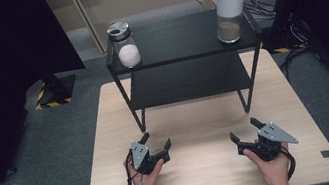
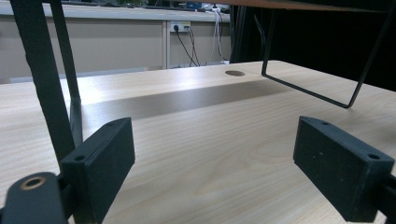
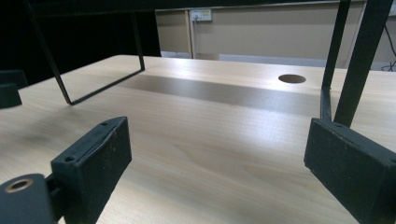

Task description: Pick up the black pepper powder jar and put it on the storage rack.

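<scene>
On the shelf's top left stands a glass jar [image 1: 124, 45] holding something white, perhaps sugar. Below, the left gripper [image 1: 156, 142] rests on the wooden table [image 1: 197, 117], jaws wide and empty. The right gripper [image 1: 243, 130] likewise gapes empty, under a white-lidded jar [image 1: 229, 8] at the black shelf's [image 1: 179, 39] top right.

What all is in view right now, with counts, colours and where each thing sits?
wooden table: one, light wood, centre, on grey floor
shelf rack: one, black, two tiers, far half of the table
glass jar: one, clear, metal lid, white contents, top tier's left end
white-lidded jar: one, clear, brownish contents, top tier's right end
left gripper: one, black, jaws open, near left
right gripper: one, black, jaws open, near right
hands: two, holding the grippers
</scene>
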Available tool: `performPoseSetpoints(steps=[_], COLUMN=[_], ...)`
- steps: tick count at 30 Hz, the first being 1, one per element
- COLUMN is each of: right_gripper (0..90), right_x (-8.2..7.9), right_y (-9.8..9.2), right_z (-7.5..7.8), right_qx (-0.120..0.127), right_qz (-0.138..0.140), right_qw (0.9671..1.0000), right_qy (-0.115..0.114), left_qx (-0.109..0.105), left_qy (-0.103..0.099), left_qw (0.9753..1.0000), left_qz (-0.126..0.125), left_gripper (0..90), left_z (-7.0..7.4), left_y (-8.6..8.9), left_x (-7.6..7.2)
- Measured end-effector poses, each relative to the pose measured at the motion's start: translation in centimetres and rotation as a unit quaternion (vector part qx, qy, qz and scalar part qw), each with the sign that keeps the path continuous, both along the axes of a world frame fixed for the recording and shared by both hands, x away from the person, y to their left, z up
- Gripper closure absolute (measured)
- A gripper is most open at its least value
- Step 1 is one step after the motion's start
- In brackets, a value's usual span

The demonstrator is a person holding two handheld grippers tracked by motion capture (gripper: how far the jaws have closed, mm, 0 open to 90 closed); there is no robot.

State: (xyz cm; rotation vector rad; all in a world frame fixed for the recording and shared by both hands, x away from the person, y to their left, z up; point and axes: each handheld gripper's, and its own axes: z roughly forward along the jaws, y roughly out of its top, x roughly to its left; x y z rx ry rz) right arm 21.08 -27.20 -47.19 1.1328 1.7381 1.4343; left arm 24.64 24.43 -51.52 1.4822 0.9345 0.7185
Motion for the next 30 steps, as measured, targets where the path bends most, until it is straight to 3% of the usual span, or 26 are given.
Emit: performPoseSetpoints(steps=[18, 30], right_gripper=[6.3, 5.8], right_x=[-0.6, -0.5], right_y=[0.4, 0.6], right_z=[-1.5, -1.7], right_qx=[-0.006, -0.016], right_qz=[-0.007, -0.001], right_qw=[0.9999, 0.9999], right_qy=[0.006, 0.007], left_qx=[0.0, 0.004], left_qy=[0.0, 0.0], left_qw=[1.0, 1.0], left_qz=[0.0, -0.001], left_gripper=[11.7, 11.7], left_z=[0.0, 0.1], left_y=[0.0, 0.0], left_x=[0.0, 0.0])
